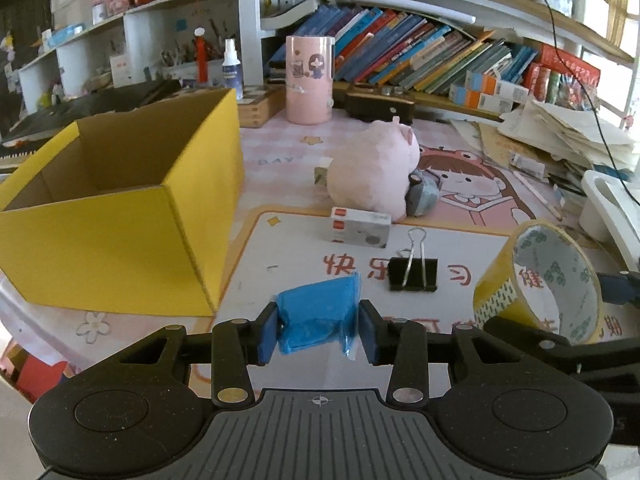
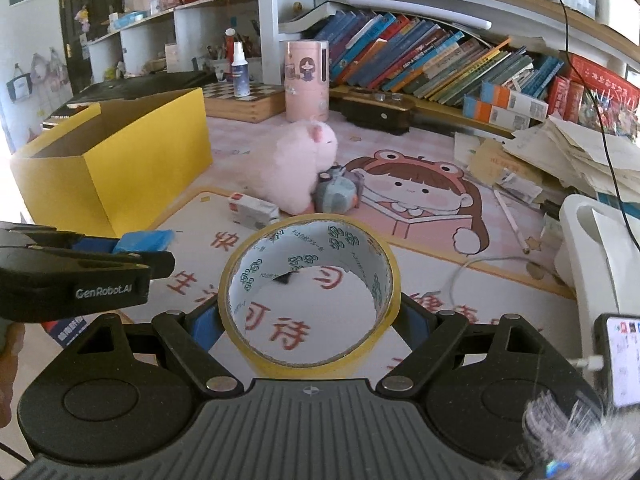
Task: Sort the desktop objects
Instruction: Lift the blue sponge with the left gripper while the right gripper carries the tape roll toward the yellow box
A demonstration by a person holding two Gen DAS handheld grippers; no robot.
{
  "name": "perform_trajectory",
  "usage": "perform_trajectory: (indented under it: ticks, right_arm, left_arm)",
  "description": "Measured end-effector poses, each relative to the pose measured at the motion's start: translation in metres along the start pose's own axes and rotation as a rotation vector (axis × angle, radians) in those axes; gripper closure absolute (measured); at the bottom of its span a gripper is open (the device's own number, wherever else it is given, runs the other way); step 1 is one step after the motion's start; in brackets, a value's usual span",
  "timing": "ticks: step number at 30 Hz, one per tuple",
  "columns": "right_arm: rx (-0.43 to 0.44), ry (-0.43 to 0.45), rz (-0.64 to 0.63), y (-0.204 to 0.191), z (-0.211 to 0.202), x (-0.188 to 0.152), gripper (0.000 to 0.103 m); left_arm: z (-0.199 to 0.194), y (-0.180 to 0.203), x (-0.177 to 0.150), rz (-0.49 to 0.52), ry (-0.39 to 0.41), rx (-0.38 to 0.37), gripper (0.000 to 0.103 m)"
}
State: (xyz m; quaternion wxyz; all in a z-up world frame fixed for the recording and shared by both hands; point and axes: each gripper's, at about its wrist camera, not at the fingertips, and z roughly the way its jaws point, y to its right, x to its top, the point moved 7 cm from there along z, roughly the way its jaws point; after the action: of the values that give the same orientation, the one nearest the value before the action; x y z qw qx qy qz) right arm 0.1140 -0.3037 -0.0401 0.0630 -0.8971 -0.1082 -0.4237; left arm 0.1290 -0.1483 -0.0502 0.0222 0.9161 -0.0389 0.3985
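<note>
In the left wrist view, the left tool (image 1: 319,330) clenches a soft, crinkled blue packet (image 1: 318,316) between its blue pads; glossy plastic film trails off the packet's right edge. Ahead lie a black binder clip (image 1: 413,274) with wire handles and a small grey-and-white carton (image 1: 361,228), both flat on the printed table (image 1: 280,240) mat. Behind the carton sits a fuzzy pink plush (image 1: 374,176), with a grey-blue soft toy (image 1: 422,196) pressed against its right side and partly hidden by it. To the left stands an open yellow cardboard box (image 1: 120,240), its inside plain brown; its floor is out of sight. At the right edge, the yellow tape roll (image 1: 540,284) shows its printed white inner face, its lower part cut off by black tool parts.

In the right wrist view, the right tool (image 2: 310,320) grips the tape roll (image 2: 310,292) by its outer wall, ring axis facing the camera, so the mat's red characters show through the hole. The left tool (image 2: 100,268) enters from the left, the blue packet (image 2: 144,240) poking out beyond it. A phone (image 2: 620,360) is cropped at the right edge, and a blurred grey tuft at the lower right is hard to make out.
</note>
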Motion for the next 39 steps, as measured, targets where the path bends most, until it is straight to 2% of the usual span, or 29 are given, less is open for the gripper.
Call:
perform_trajectory:
  ticks: [7,13,25,39]
  right_arm:
    - [-0.041,0.009,0.016,-0.042,-0.012,-0.001,0.018]
    - [-0.06,0.004,0.025,-0.092,-0.022,-0.009,0.018]
    - [-0.032,-0.014,0.017,-0.201,-0.035,-0.038,0.018]
    - [0.02,0.006,-0.03,-0.26,-0.034,-0.03,0.018]
  left_arm:
    - [-0.02,-0.041,-0.007,-0.004,0.037,-0.037,0.063]
    - [-0.04,-0.085,-0.027,-0.016,0.019,-0.067,0.063]
    - [-0.071,-0.169,-0.067,-0.024,-0.001,-0.053,0.064]
    - [-0.094,-0.222,-0.072,-0.078,0.049,-0.013,0.064]
